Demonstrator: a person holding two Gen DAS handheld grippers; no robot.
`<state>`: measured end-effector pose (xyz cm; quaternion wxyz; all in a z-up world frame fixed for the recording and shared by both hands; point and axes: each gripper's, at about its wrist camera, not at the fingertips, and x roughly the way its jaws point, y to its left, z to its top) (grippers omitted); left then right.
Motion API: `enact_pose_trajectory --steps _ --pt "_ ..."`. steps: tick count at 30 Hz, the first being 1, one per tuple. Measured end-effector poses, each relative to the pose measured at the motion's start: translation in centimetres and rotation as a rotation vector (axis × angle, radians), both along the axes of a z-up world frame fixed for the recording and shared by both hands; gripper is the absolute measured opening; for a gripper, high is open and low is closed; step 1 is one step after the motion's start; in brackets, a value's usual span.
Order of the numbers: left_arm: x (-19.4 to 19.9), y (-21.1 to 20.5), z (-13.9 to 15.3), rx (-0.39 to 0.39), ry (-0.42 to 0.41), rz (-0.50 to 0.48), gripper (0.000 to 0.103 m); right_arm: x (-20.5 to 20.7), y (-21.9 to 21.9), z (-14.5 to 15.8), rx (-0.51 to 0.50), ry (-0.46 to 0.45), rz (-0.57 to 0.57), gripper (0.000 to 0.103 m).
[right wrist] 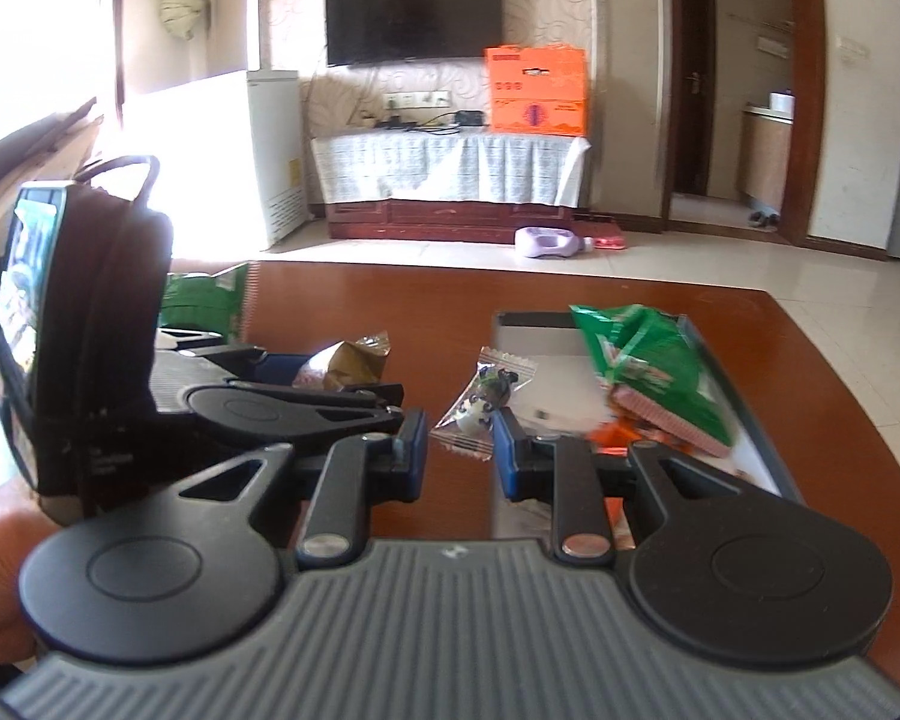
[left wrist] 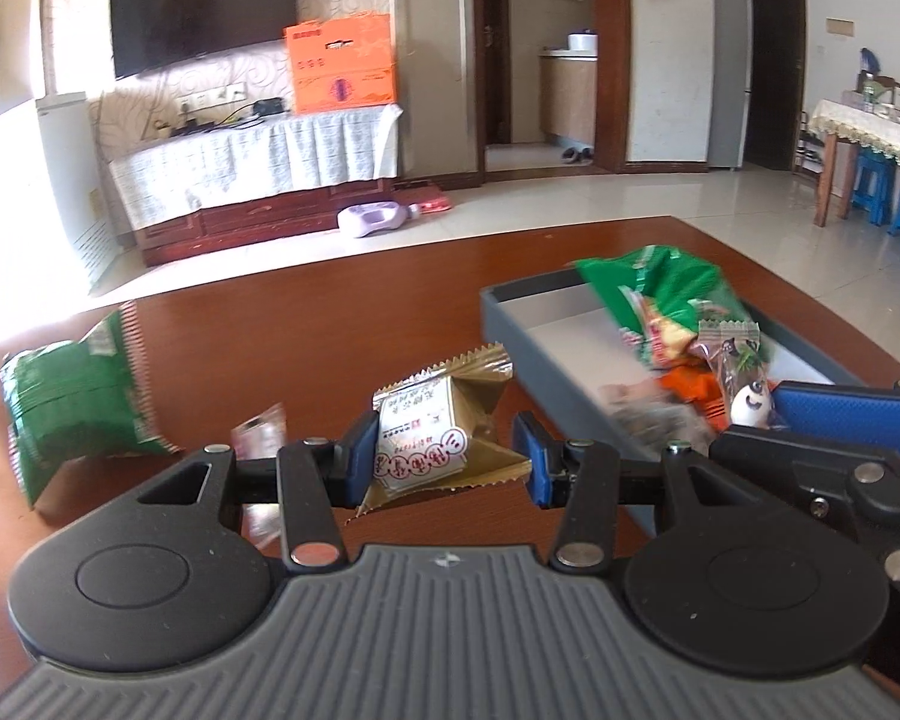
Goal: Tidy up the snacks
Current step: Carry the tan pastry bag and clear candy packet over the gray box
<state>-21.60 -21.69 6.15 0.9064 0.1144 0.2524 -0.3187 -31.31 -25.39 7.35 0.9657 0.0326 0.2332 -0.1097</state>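
Snacks fill your 2 grippers: left gripper (left wrist: 444, 456) clamps a gold-wrapped pastry (left wrist: 435, 426), right gripper (right wrist: 459, 450) pinches a panda candy (right wrist: 480, 402); tray (left wrist: 570, 372) contents blur.

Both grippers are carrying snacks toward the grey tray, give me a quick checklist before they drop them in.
1. left gripper gripping gold-wrapped snack: ok, pads press it on both sides.
2. right gripper gripping panda candy: ok, clamped on the clear wrapper.
3. grey tray has free space: ok, pale floor bare at its far-left end.
4. Gold snack above the tray: not ok, it sits left of the tray wall.
5. green bag settled inside the tray: not ok, it leans over the far rim.
6. Grippers clear of each other: cannot tell, they are close.
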Motion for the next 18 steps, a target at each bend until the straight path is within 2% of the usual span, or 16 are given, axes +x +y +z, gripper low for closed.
enact_pose_trajectory --steps 18 --pt "1.0 -8.4 -0.8 -0.06 0.038 -0.082 0.054 -3.3 -5.0 -0.9 0.008 0.042 -0.148 0.026"
